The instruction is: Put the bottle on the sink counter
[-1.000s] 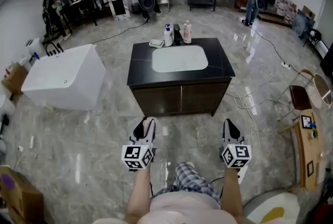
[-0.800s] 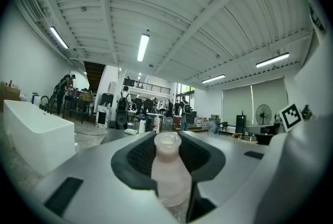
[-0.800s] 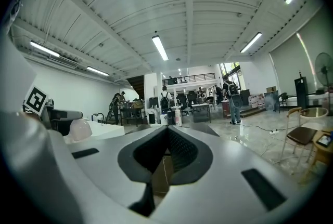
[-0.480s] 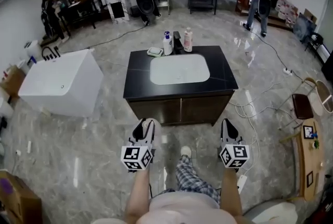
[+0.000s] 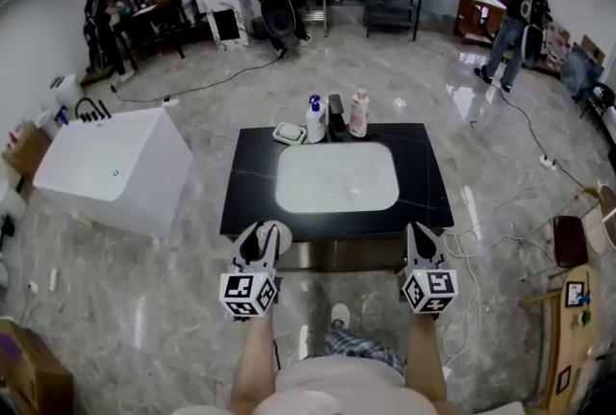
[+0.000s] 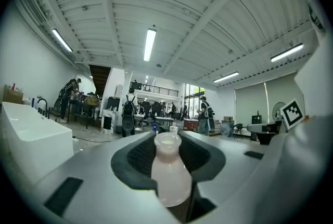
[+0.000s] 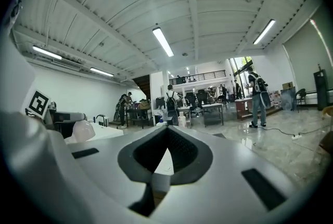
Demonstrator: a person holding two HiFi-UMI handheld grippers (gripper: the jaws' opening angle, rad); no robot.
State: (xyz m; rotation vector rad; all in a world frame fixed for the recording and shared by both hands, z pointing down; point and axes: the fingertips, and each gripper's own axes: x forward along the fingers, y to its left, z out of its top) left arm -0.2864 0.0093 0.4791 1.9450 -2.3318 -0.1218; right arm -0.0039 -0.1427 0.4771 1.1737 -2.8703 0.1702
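My left gripper [image 5: 260,245] [image 6: 168,139] is shut on a pale pink bottle [image 6: 170,176], which stands upright between the jaws with its cap toward the tips. In the head view the bottle [image 5: 269,235] shows as a pale shape at the jaw tips, over the front edge of the black sink counter [image 5: 248,184]. My right gripper [image 5: 421,246] [image 7: 167,129] is shut with nothing in it and hangs level with the left one at the counter's front edge. A white basin [image 5: 337,177] fills the counter's middle.
At the counter's back stand a blue-topped pump bottle [image 5: 315,119], a dark faucet [image 5: 336,117], a pink bottle [image 5: 359,113] and a soap dish [image 5: 289,133]. A white bathtub [image 5: 111,168] sits to the left. Cables [image 5: 472,240] lie on the floor at the right. People stand far back.
The person has walked forward, so the sink counter has come nearer and both grippers now hang at its front edge. The left grip on the bottle is unchanged.
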